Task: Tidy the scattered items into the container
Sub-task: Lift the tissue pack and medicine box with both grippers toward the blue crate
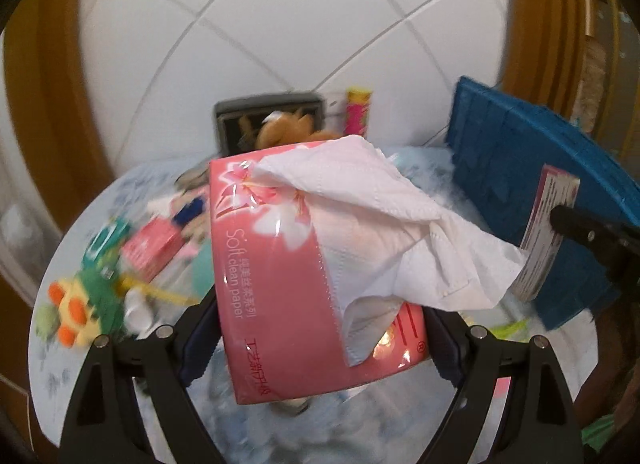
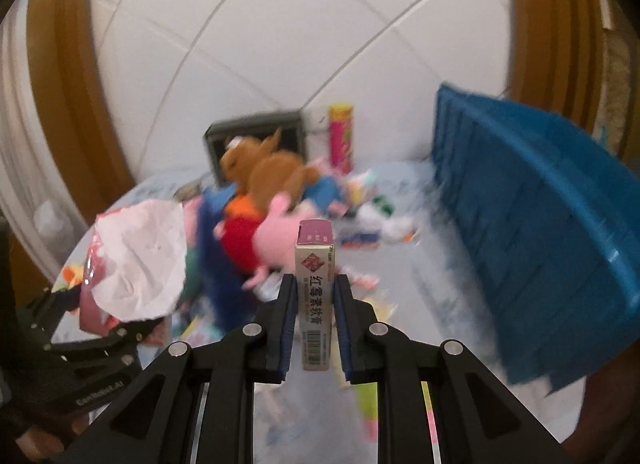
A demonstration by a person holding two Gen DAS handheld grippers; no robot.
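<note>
Carrying two items clear of the table (image 1: 52,344): left gripper (image 1: 320,328) spread wide around a pink tissue pack (image 1: 276,280), right gripper (image 2: 314,304) pinching a slim ointment box (image 2: 316,304) upright. Blue container (image 2: 540,216) stands to the right, tilted. Risk: loose tissue sheet (image 1: 380,216) may snag the rim or pull free; soft pack could slip from the wide hold; narrow box may twist between pads

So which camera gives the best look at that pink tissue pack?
The left wrist view: the tissue pack fills the middle, held in the left hand-held gripper, print and loose tissue clear. The right wrist view shows it only small and blurred at the left edge.
</note>
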